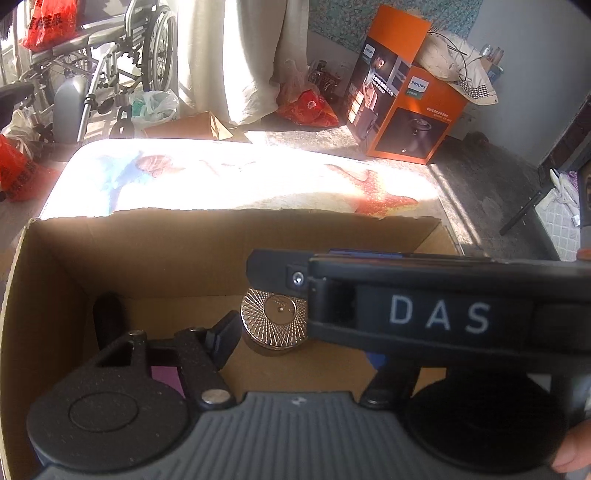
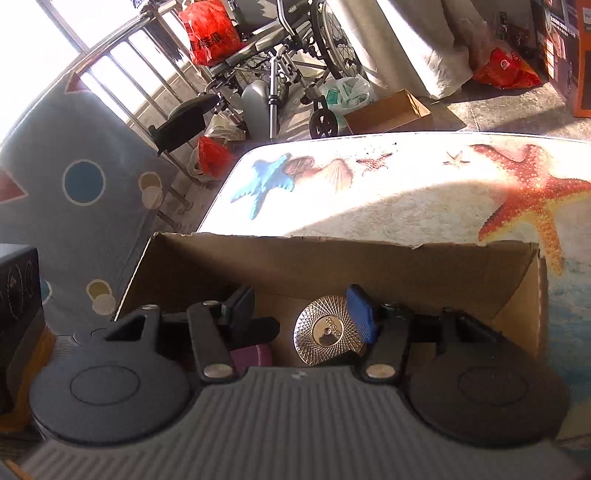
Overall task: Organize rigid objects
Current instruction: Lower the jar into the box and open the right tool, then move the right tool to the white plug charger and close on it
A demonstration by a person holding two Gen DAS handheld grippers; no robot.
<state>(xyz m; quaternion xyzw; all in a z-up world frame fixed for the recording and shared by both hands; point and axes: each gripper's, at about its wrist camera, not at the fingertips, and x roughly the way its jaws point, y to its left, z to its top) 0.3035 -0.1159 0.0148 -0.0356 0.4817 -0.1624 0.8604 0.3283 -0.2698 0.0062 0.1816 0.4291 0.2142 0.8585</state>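
Observation:
A brown cardboard box [image 1: 155,254] [image 2: 406,266] stands open on a seashell mat. Inside it lies a round gold tin with a patterned lid [image 1: 274,320] [image 2: 327,330] and a purple object [image 1: 166,376] [image 2: 253,356]. My left gripper [image 1: 295,332] is open inside the box, its left finger [image 1: 221,334] beside the tin; its right finger is hidden behind the other gripper's black body marked DAS [image 1: 439,314]. My right gripper [image 2: 303,317] is open above the box, its blue-padded right finger [image 2: 362,314] over the tin's edge. Nothing is held.
The mat with starfish prints [image 2: 406,192] lies beyond the box. A small cardboard box [image 2: 388,112], a wheelchair [image 2: 280,55], red bags [image 2: 208,31] and an orange Philips carton [image 1: 402,96] stand on the floor behind. A grey patterned cushion [image 2: 81,184] is at left.

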